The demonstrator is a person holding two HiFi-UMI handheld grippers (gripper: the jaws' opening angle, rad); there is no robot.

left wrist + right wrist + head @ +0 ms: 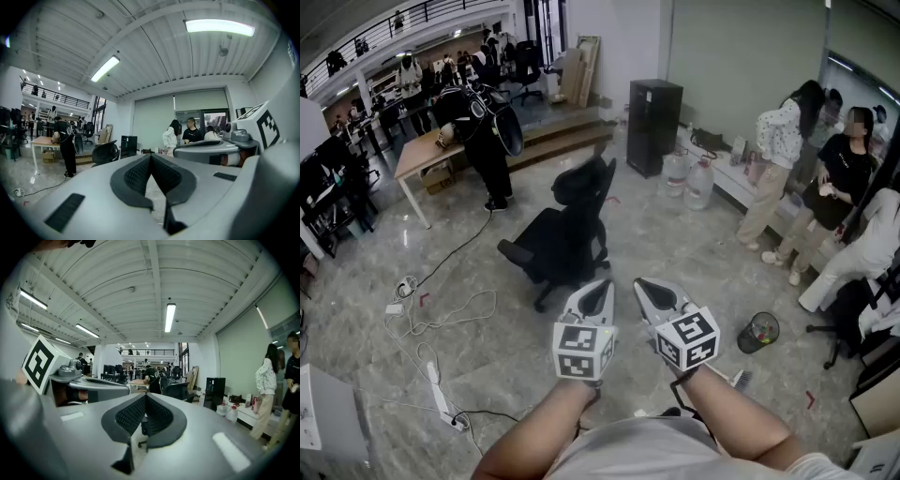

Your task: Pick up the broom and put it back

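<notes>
Left hand-held gripper [596, 292] and right hand-held gripper [651, 292] are both closed with nothing between the jaws. I'm holding them side by side, roughly level, above the floor. Office chair [567, 234] just ahead. Broom [739, 379]: looks like its bristly end, on the floor beside my right forearm, near the bin [758, 331].

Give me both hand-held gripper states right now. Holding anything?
Left hand-held gripper: closed, nothing between the jaws.
Right hand-held gripper: closed, nothing between the jaws.
</notes>
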